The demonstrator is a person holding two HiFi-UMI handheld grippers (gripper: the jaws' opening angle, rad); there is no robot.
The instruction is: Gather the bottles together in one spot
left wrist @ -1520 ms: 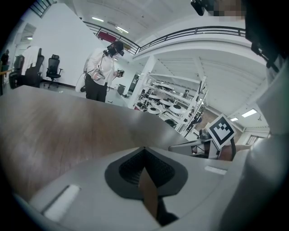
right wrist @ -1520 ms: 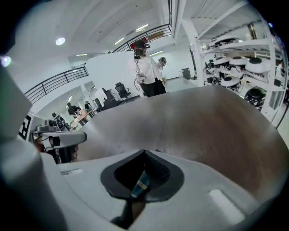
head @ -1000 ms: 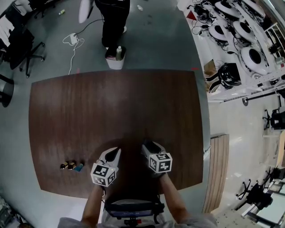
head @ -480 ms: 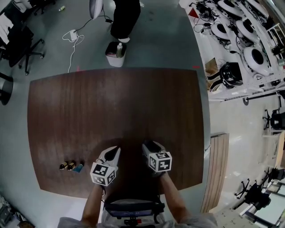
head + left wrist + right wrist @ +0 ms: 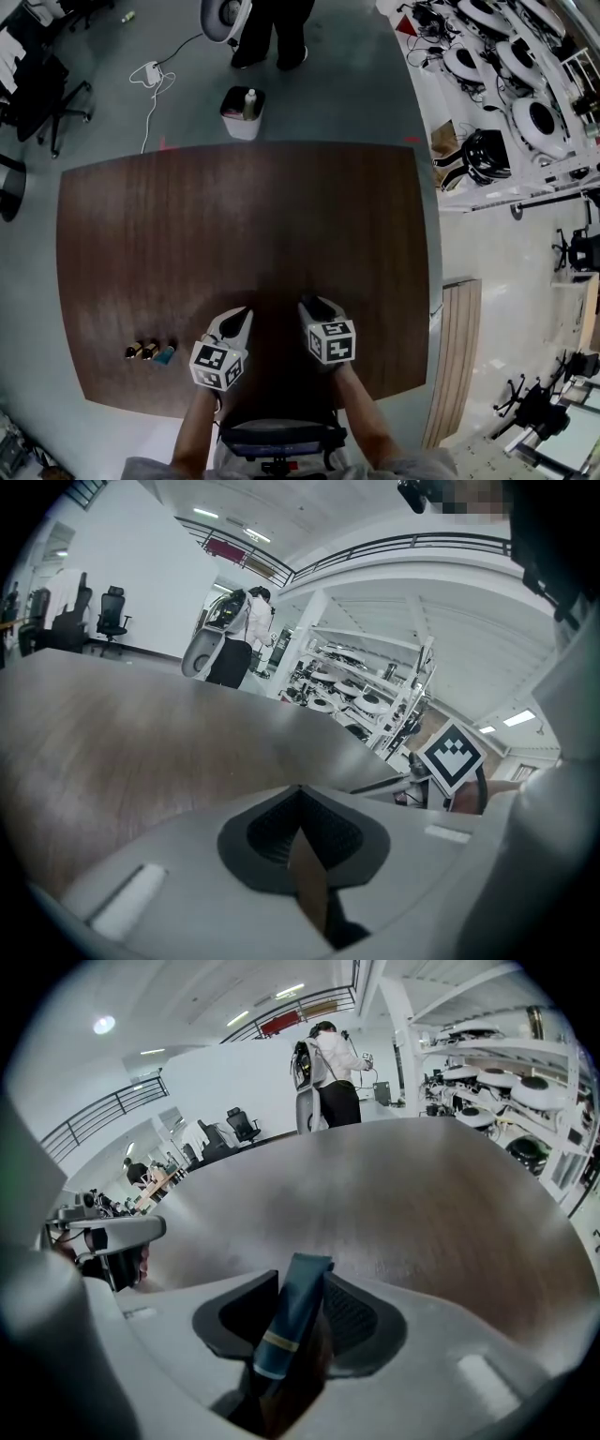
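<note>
A dark-blue plastic tube (image 5: 281,1330) is clasped by the right hand-held gripper (image 5: 300,1283), whose jaws have just been closing. Next, it probably needs to be carried to the small bottles (image 5: 150,351) clustered on the brown wooden counter (image 5: 234,225).

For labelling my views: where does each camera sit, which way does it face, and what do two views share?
Head view: on the head, steeply down onto the brown table; forearms, left gripper, right gripper show.
Left gripper view: on that gripper, across the table; shut, empty jaws show.
Right gripper view: likewise; its jaws, just closed further, grip a dark blue tube.
Both gripper views share the standing person.
</note>
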